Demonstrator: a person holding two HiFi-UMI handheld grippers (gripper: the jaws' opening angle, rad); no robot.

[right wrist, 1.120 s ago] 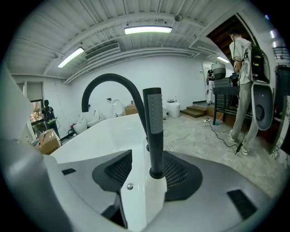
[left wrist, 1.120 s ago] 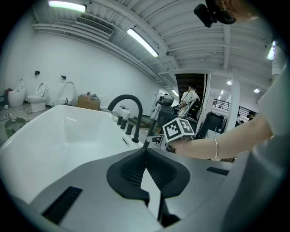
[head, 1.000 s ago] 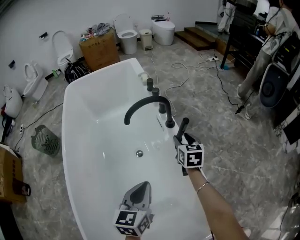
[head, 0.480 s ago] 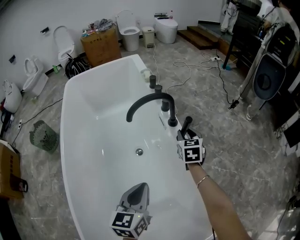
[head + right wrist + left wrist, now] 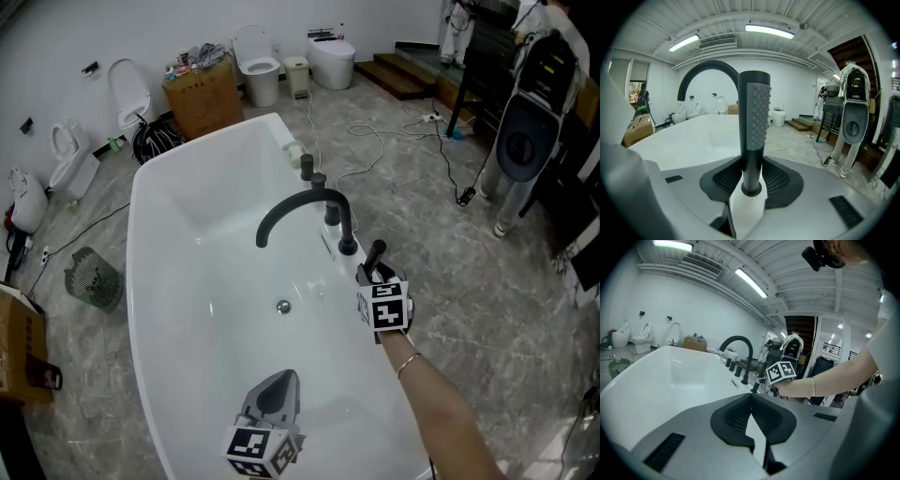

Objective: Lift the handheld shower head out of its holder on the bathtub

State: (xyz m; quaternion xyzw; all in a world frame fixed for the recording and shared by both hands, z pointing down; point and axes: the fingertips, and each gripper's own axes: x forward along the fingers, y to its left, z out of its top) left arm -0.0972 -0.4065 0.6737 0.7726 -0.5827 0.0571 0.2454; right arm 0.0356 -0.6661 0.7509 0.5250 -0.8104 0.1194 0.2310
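The right gripper point(image 5: 373, 274) has just been closing its two jaws, which now clamp the stem of the single handheld shower head point(image 5: 756, 110). The shower head stands upright in its holder point(image 5: 751, 189) on the right-hand rim of the one white bathtub point(image 5: 178, 281). The left gripper point(image 5: 751, 395) hangs over the tub's near end, jaws pressed together on nothing; further along the rim stand one black arched spout point(image 5: 295, 208) and three black knobs point(image 5: 319, 179), with one drain point(image 5: 283, 306) in the tub floor.
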